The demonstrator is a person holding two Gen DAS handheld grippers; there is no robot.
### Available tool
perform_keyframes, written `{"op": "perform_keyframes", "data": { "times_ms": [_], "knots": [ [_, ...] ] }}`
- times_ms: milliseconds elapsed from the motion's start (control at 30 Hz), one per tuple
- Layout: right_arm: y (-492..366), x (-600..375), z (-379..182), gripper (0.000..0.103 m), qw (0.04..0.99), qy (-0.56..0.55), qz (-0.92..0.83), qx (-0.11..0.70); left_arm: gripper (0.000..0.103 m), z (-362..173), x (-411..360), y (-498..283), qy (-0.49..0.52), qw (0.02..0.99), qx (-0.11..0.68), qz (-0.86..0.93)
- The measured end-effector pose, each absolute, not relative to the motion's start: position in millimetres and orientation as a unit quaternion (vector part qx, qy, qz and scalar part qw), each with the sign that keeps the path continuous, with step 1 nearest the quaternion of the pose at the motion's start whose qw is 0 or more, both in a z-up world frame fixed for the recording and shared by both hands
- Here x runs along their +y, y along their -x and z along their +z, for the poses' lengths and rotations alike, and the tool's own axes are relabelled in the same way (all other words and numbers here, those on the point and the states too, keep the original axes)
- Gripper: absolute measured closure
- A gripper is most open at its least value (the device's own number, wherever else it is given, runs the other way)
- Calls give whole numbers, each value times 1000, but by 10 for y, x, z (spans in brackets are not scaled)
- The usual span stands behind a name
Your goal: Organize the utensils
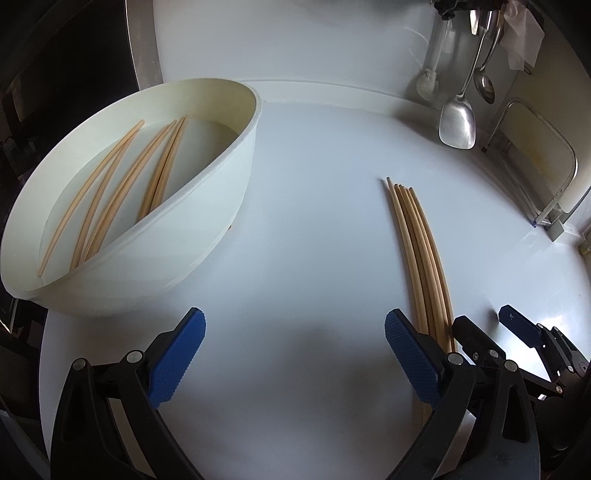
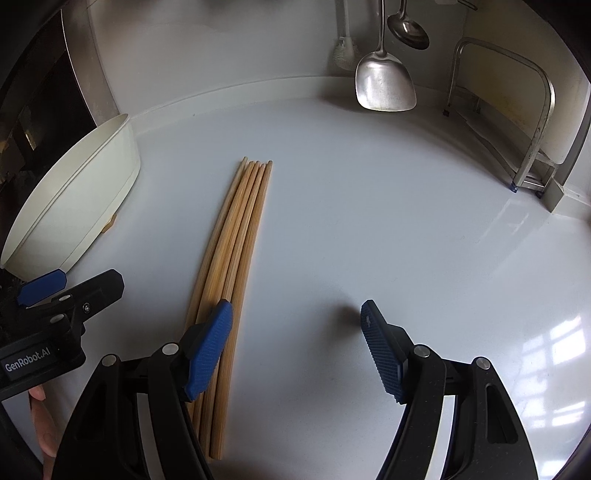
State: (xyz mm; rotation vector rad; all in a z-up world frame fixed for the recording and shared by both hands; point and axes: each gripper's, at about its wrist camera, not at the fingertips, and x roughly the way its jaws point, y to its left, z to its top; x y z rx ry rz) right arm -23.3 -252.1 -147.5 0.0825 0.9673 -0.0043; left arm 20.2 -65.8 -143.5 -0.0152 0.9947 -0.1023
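Note:
A bundle of several wooden chopsticks [image 1: 421, 251] lies on the white counter [image 1: 314, 221]; it also shows in the right wrist view [image 2: 232, 266]. A white oval tub [image 1: 207, 236] at the left holds several more chopsticks [image 1: 110, 199]. My left gripper [image 1: 295, 332] is open and empty, between tub and bundle. My right gripper [image 2: 295, 325] is open and empty, its left fingertip [image 2: 212, 339] over the bundle's near end. The right gripper also shows at the right of the left wrist view [image 1: 487, 325].
A steel spatula [image 2: 384, 81], a ladle [image 2: 408, 29] and a white brush [image 2: 345, 51] hang on the back wall. A metal rack [image 2: 535, 129] stands at the right. The tub's rim [image 2: 70, 184] is at the left, and a dark appliance [image 2: 40, 103] stands beyond it.

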Motion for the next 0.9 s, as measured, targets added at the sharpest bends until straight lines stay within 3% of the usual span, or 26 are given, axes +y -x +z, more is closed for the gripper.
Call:
{"op": "perform_keyframes", "data": {
  "times_ms": [667,900],
  "knots": [
    [173,-2495,-1503,30,881,38,19,472,7,-1571,-824,-277,25,864,499,-62],
    [162,-2641,-1516,30,882,20,15,470,7,-1586,-899,-285,15,865,498,-61]
  ]
}}
